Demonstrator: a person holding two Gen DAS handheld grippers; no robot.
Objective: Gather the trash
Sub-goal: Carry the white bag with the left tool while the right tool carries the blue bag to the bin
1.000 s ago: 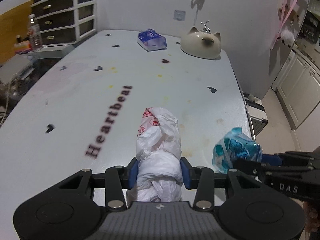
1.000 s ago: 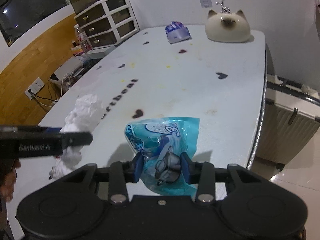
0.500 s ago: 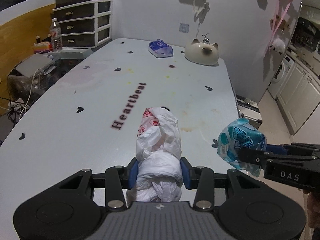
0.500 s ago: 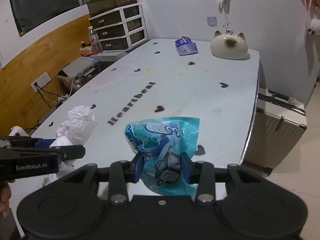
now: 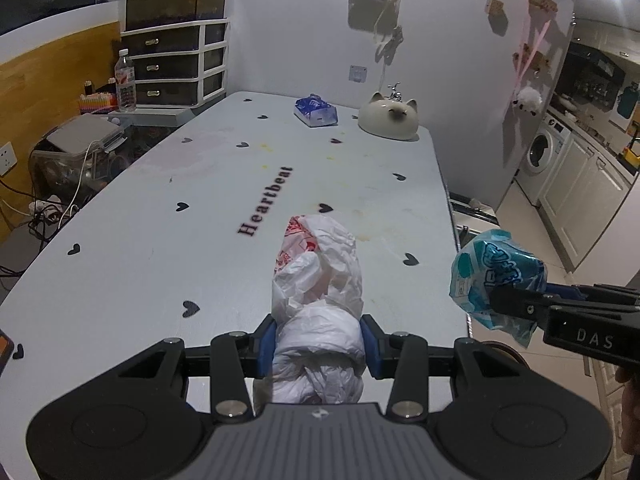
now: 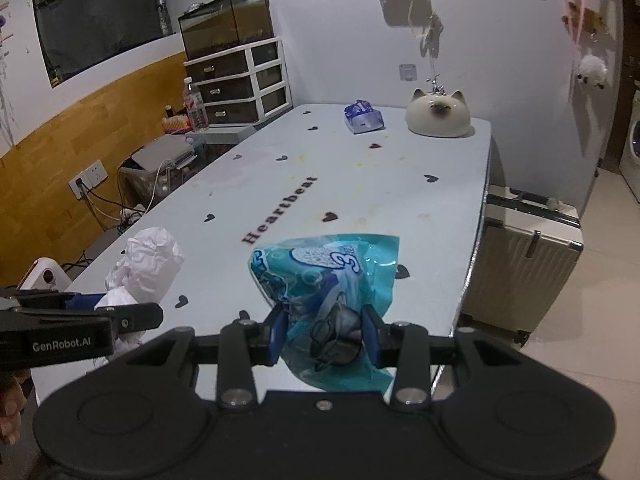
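My left gripper (image 5: 318,344) is shut on a crumpled white plastic bag (image 5: 318,280) with red print and holds it above the near end of the pale table (image 5: 200,208). The bag also shows in the right wrist view (image 6: 148,268), with the left gripper (image 6: 136,320) at the left. My right gripper (image 6: 324,338) is shut on a teal blue snack wrapper (image 6: 332,276), lifted above the table's near right edge. The wrapper (image 5: 496,280) and right gripper (image 5: 520,308) show at the right of the left wrist view.
A blue tissue pack (image 5: 316,110) and a cat-shaped ceramic bowl (image 5: 388,120) sit at the table's far end. A suitcase (image 6: 528,256) stands right of the table. Drawers (image 5: 176,66), a water bottle (image 5: 125,82) and cables lie to the left.
Both grippers have risen and drawn back from the table, each still holding its trash. More of the table and room shows now.
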